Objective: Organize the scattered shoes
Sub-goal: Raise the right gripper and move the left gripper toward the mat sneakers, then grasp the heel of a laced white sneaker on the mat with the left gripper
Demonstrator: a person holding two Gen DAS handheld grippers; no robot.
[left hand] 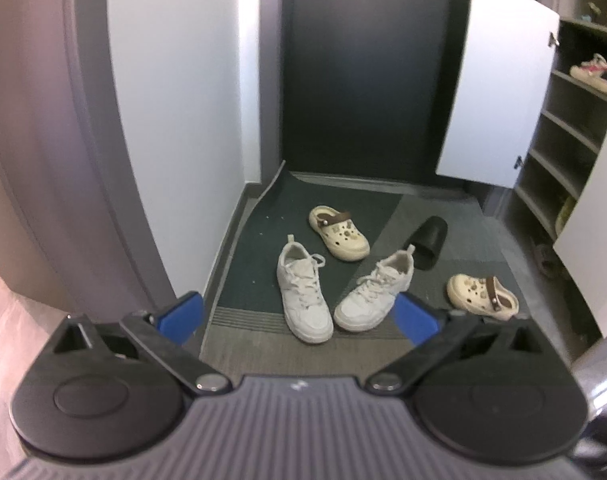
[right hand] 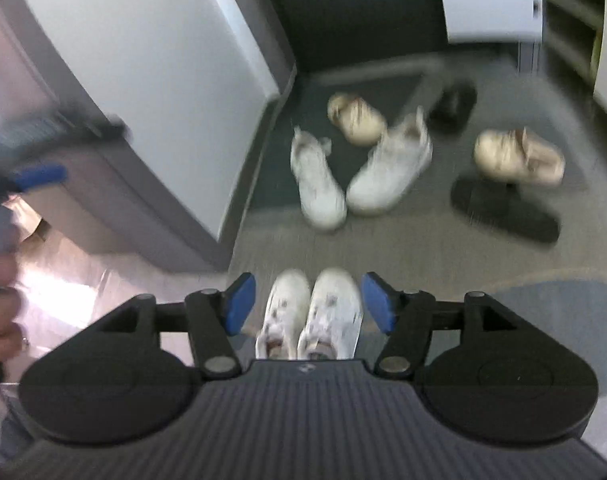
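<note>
My right claw (right hand: pixel 309 304) hangs part open and empty over a neat white pair (right hand: pixel 309 316) on the floor. My left claw (left hand: pixel 299 314) gapes wide, empty. Beyond lie two white sneakers (left hand: pixel 335 296), two cream clogs (left hand: pixel 338 233) and black slides (right hand: pixel 503 210), scattered near the open shoe cabinet (left hand: pixel 571 120).

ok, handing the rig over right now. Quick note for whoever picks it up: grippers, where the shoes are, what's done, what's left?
Left hand-held gripper: open, empty, above the floor.
Right hand-held gripper: open, empty; its view is blurred.
On the floor: two white sneakers toe to toe, not parallel; one cream clog behind them, the other off to the right; one black slide tipped up, another lying flat.
Shoe cabinet: door open, a pink-trimmed pair on an upper shelf, several shelves free.
Done: nothing visibly sorted.
Left: pair up all six and shelve or line them up.
</note>
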